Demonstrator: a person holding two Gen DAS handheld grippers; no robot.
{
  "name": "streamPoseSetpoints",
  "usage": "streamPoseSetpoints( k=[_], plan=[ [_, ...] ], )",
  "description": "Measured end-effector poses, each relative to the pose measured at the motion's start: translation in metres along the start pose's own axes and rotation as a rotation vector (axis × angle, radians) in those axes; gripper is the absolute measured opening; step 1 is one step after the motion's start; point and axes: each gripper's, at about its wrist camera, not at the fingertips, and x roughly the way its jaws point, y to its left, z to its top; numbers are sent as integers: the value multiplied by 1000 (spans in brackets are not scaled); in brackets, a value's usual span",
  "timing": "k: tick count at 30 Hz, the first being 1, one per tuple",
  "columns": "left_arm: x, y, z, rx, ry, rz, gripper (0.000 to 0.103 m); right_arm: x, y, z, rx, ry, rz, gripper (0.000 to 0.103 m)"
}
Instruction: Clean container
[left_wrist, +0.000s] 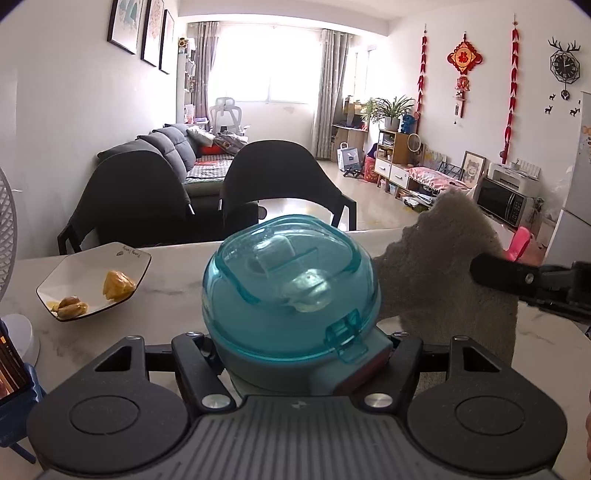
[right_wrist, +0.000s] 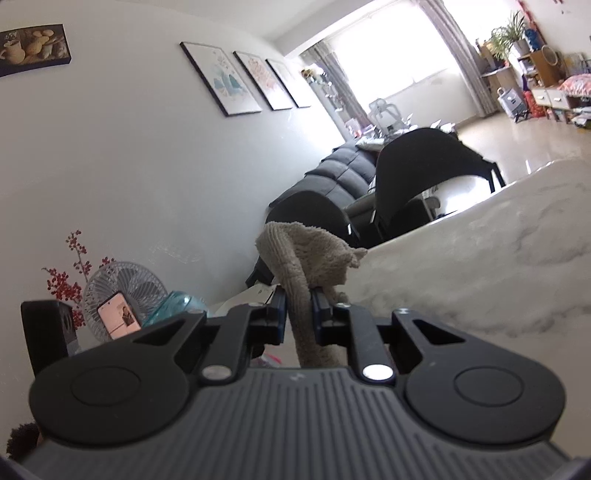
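A round teal container (left_wrist: 291, 291) with a clear snap lid sits between the fingers of my left gripper (left_wrist: 299, 354), which is shut on its grey base. Its lid clip faces me. A beige cloth (left_wrist: 443, 266) hangs just right of the container, touching its side. The right gripper (left_wrist: 517, 280) comes in from the right edge and pinches that cloth. In the right wrist view my right gripper (right_wrist: 298, 306) is shut on the beige cloth (right_wrist: 314, 262), which bunches above the fingers. The teal container (right_wrist: 173, 306) peeks out at the left there.
A white plate (left_wrist: 92, 280) with yellow food scraps lies on the marble table (left_wrist: 177, 273) to the left. A fan (right_wrist: 122, 295) and a phone (right_wrist: 118, 314) stand at the table's left end. Two dark chairs (left_wrist: 280, 177) stand behind the far edge.
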Motion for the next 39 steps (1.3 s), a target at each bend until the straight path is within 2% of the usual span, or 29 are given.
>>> streamPoseSetpoints(
  k=[5, 11, 24, 29, 35, 39],
  plan=[
    [-3, 0, 0, -7, -7, -23, 70, 15, 6, -12, 1, 73, 52, 14],
    [-9, 10, 3, -52, -46, -147, 72, 28, 10, -21, 25, 122, 87, 14],
    [-9, 18, -5, -66, -64, -154, 72, 28, 14, -20, 22, 128, 78, 14],
    [-10, 25, -9, -76, -65, -183, 72, 28, 13, -22, 30, 126, 71, 14],
    [-10, 33, -13, -117, -61, -264, 77, 28, 9, -22, 44, 130, 76, 14],
    [-9, 31, -15, -111, -64, -272, 78, 26, 9, -22, 44, 126, 72, 14]
  ],
)
